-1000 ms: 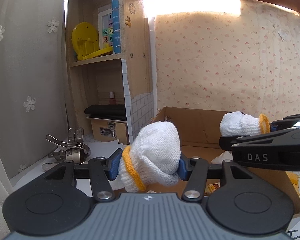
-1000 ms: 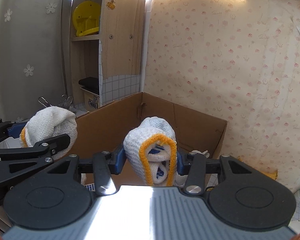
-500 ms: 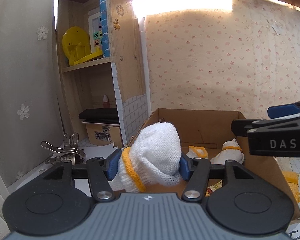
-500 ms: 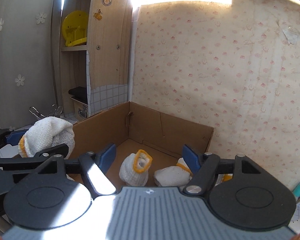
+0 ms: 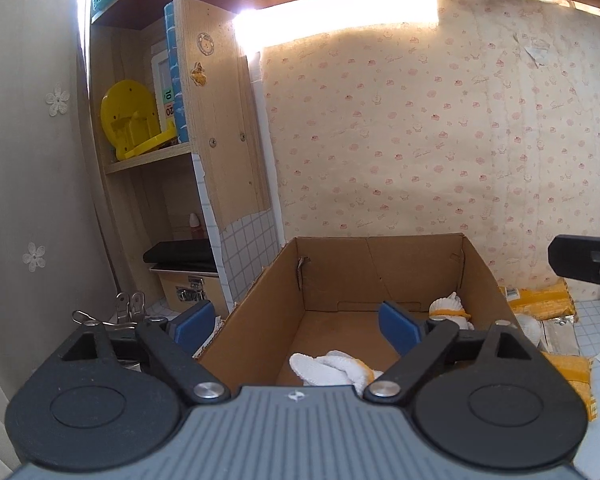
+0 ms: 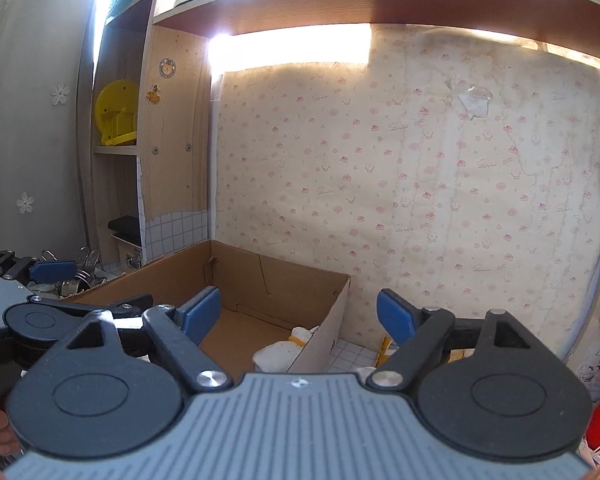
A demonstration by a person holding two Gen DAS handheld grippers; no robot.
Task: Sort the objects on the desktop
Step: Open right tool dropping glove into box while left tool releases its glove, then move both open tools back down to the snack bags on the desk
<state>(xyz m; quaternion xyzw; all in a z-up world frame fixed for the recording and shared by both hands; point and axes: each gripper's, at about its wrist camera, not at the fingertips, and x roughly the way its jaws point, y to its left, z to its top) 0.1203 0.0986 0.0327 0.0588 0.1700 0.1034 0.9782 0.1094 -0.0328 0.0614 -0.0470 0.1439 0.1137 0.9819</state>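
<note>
There, both the left gripper (image 5: 296,326) and the right gripper (image 6: 299,314) were spreading their jaws with nothing between them, apparently so the white gloves (image 5: 330,368) could lie loose on the floor of the cardboard box (image 5: 384,268) below.

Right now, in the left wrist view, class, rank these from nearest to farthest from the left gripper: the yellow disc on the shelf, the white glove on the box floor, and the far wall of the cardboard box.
1. White glove: just ahead of the opening left gripper, on the box floor.
2. Far wall of the cardboard box: straight ahead, beyond the glove.
3. Yellow disc: up left, on the shelf.
</note>
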